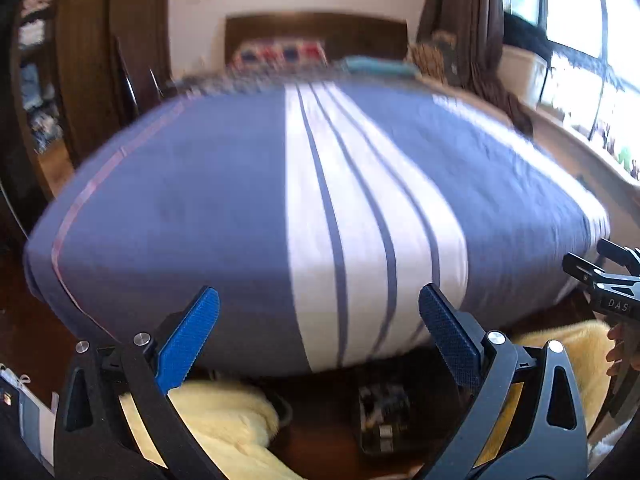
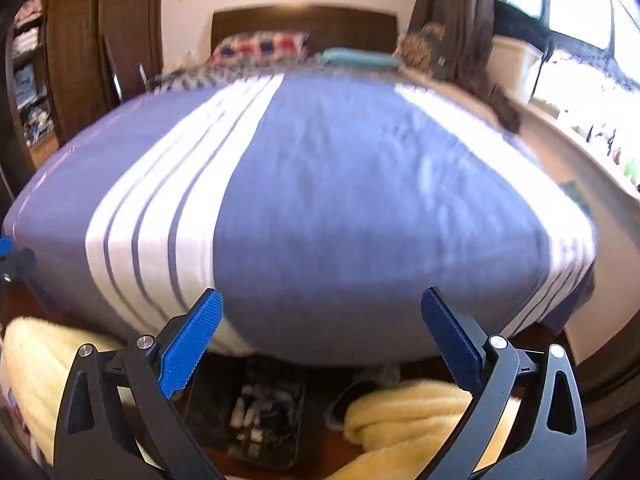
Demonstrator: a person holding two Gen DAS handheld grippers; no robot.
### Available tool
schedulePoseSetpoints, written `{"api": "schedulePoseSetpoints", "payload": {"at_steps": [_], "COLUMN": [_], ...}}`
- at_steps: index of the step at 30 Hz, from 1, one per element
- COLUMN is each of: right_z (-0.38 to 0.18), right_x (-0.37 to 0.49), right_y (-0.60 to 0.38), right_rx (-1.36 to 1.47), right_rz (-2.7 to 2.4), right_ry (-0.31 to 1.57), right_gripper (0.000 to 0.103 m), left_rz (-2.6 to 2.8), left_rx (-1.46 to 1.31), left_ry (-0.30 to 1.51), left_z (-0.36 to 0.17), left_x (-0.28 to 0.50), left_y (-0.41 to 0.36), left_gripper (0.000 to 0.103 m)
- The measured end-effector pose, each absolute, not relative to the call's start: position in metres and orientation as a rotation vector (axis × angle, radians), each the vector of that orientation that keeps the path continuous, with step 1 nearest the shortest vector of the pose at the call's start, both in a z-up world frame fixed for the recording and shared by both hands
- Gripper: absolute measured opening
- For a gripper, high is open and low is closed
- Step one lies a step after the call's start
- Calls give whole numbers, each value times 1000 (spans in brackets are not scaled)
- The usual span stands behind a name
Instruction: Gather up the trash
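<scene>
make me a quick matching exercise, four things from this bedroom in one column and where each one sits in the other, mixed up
Things:
1. blue and white striped bedspread
2. fluffy pale yellow rug
3. dark brown wooden headboard
4. teal folded cloth

Places:
A. against the wall
B. on the floor at the bed's foot
C. spread across the bed
D. at the bed's far end

Pairs: 1-C, 2-B, 3-A, 4-D

Bedroom with a made bed [image 1: 224,200]

A blue cover with white stripes [image 2: 152,216] lies across it, a patterned pillow [image 2: 260,46] at the wooden headboard [image 2: 304,20]. Yellow fleece [image 2: 412,412] sits on the floor beside a dark tray [image 2: 264,412]; brown curtains [image 1: 460,4] hang by the window [image 1: 580,20].
</scene>
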State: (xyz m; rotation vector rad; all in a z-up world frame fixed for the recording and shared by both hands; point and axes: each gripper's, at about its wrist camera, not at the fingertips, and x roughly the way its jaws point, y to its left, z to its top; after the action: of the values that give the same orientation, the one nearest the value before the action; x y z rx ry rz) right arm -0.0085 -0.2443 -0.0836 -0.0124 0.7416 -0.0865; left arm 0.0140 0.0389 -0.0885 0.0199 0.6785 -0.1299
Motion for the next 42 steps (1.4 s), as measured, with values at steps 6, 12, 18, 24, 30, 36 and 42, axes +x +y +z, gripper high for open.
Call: {"api": "schedulePoseSetpoints", "payload": {"at_steps": [6, 12, 18, 24, 30, 36, 42], "right_z": [-29, 30, 47, 47, 49, 52, 51], "right_x": [-27, -78, -106, -116, -123, -128, -128], "right_y": [-256, -274, -281, -282, -279, -280, -278], "right_rx": [-36, -9, -7, 3, 4, 9, 10], "right_rz": [-132, -187, -217, -215, -206, -210, -212], "right_ry": [580, 354, 280, 283, 275, 252, 251], "right_gripper": [100, 100, 100, 100, 100, 100, 100], "left_rz": [-70, -9, 15, 42, 31, 21, 19], "left_rx": [23, 31, 34, 36, 32, 33, 31], "left_ry": [496, 353, 287, 269, 257, 255, 252], "left_z": [-29, 14, 36, 38, 39, 37, 38], "left_x": [-10, -42, -66, -81, -88, -89, -90], "left_y": [48, 51, 46, 51, 52, 51, 52], "left_gripper": [95, 95, 95, 95, 95, 95, 95]}}
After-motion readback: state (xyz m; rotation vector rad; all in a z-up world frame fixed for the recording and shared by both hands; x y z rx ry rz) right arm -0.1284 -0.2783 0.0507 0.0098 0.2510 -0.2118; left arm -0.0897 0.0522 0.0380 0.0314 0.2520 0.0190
